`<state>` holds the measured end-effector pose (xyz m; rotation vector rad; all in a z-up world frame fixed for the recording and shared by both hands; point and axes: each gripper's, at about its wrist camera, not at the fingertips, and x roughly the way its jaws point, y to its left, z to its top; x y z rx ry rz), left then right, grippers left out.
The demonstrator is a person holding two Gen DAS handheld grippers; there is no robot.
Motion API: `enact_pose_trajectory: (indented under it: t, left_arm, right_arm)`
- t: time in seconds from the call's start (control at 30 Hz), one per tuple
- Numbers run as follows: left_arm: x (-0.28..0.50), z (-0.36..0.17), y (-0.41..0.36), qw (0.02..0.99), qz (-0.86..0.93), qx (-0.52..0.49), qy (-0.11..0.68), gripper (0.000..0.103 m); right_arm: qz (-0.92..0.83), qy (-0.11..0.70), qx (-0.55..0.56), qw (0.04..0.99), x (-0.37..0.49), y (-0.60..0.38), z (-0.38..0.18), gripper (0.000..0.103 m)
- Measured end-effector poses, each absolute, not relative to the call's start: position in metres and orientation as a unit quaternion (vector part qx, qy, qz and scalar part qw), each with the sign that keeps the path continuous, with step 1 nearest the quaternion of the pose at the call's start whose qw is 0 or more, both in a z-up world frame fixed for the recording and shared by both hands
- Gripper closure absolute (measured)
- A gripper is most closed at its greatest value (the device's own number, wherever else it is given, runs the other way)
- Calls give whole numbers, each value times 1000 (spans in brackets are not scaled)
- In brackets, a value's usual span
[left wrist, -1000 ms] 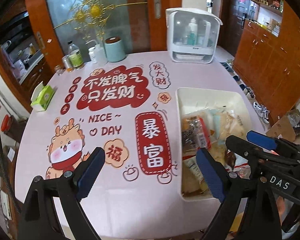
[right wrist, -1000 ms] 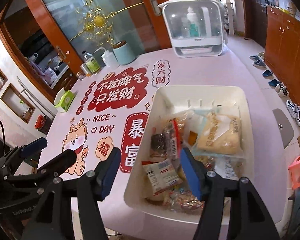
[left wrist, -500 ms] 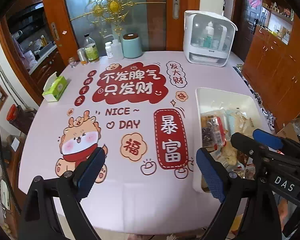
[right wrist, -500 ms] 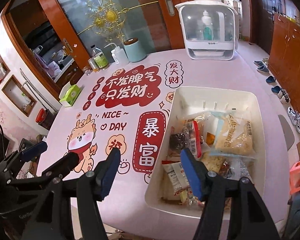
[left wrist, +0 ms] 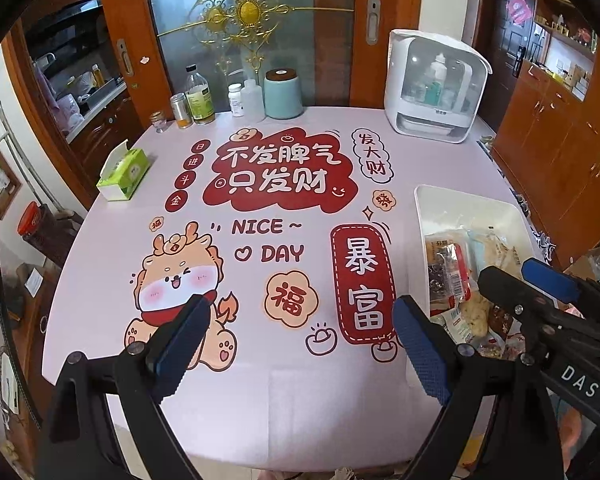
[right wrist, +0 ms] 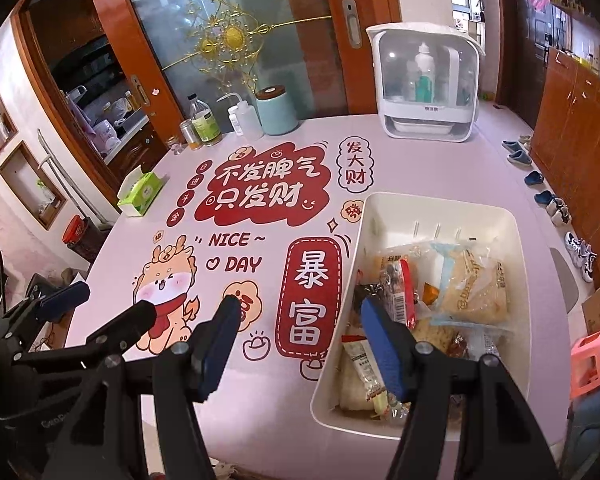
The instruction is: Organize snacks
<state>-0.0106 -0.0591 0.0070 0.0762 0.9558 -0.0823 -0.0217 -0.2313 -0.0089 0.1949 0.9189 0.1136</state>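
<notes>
white bin (right wrist: 496, 216) holding packaged snacks (right wrist: 468, 284), pink table (right wrist: 260, 400)

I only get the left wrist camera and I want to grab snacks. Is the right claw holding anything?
Observer: No. The right claw is open and empty, with one finger above the white plastic bin.
Operator: What's in the bin's near corner? The claws block my view.
Observer: A long white snack packet lies along the near left side.
Operator: Is there anything past the bin's right side?
Observer: Yes, a pink plastic stool stands off to the right.
</notes>
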Motion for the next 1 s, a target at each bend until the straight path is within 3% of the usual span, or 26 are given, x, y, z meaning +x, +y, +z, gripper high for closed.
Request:
enact_pose_trajectory:
  t: [1.0]
  left_arm:
    - [0, 4, -55, 882, -46, 37, 467, 11]
  right_arm:
    - [44, 438, 89, 893, -18, -225, -5, 40]
